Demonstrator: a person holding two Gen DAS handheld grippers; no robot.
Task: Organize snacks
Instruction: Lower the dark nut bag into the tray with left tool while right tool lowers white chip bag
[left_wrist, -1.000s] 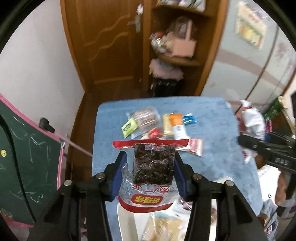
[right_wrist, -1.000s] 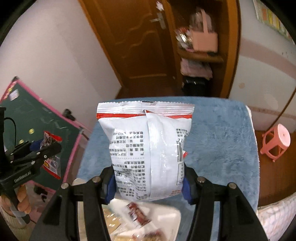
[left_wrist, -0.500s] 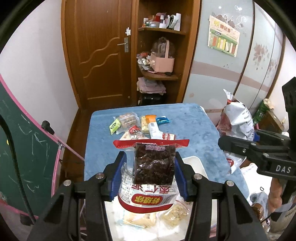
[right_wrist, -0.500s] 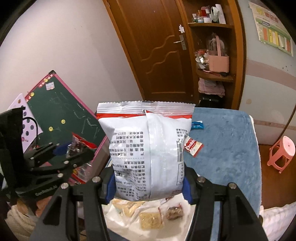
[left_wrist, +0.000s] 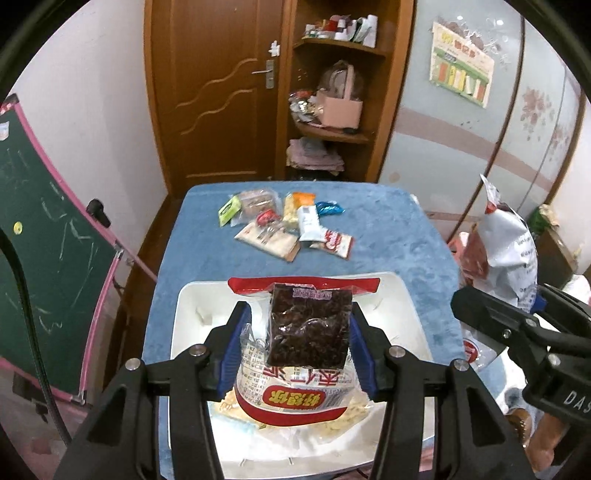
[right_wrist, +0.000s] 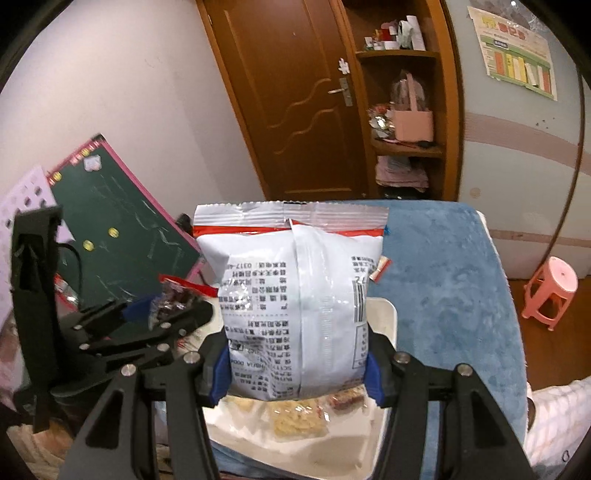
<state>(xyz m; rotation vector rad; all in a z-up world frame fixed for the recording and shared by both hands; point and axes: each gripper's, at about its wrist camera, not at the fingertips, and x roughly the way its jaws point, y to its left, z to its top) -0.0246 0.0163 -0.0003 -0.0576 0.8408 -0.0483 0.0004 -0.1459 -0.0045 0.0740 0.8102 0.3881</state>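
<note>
The left gripper is clenched on a clear date packet with a red top seal and a red band of white Chinese characters, seen upside down; its dark fruit shows through the film, and a small purple label across the top is too blurred to read. The packet hangs above the white tray, which sits on the near end of the blue-covered table and holds pale cracker packets in clear wrap. The right gripper grasps a puffed white snack bag by its lower sides, back panel to the camera: rows of black Chinese print run upside down, with "0317" legible among them and a barcode at the right edge, under a red stripe and crimped seal. This bag also hangs over the tray. Farther along the table lies a loose pile of small snacks, well apart from the tray. "DAS" is printed on the right gripper's body in the left wrist view.
</note>
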